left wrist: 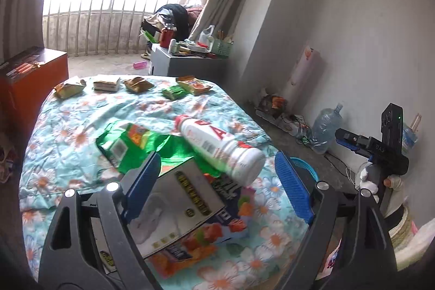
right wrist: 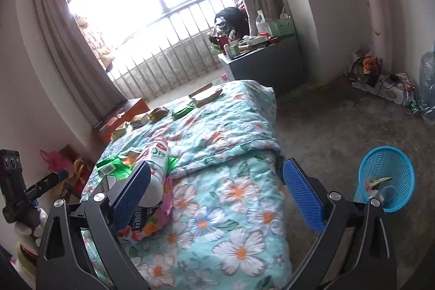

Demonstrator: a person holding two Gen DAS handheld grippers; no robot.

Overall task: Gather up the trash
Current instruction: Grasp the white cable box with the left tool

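A white bottle with a pink cap (left wrist: 223, 148) lies on the floral quilt (left wrist: 76, 126), across a green wrapper (left wrist: 127, 143), a white flat box (left wrist: 176, 208) and a colourful snack bag (left wrist: 206, 241). My left gripper (left wrist: 217, 181) hovers open over this pile, touching nothing. Several more wrappers (left wrist: 138, 84) lie in a row at the bed's far end. In the right wrist view my right gripper (right wrist: 217, 194) stands open and empty over the quilt (right wrist: 233, 132), with the bottle (right wrist: 156, 167) by its left finger. A blue basket (right wrist: 386, 178) on the floor holds some scraps.
A grey cabinet (right wrist: 266, 64) crowded with items stands past the bed. An orange-brown chest (left wrist: 30, 83) sits left of the bed. A large water jug (left wrist: 326, 126), cables and a box line the right wall. Bags (right wrist: 62, 167) sit by the left wall.
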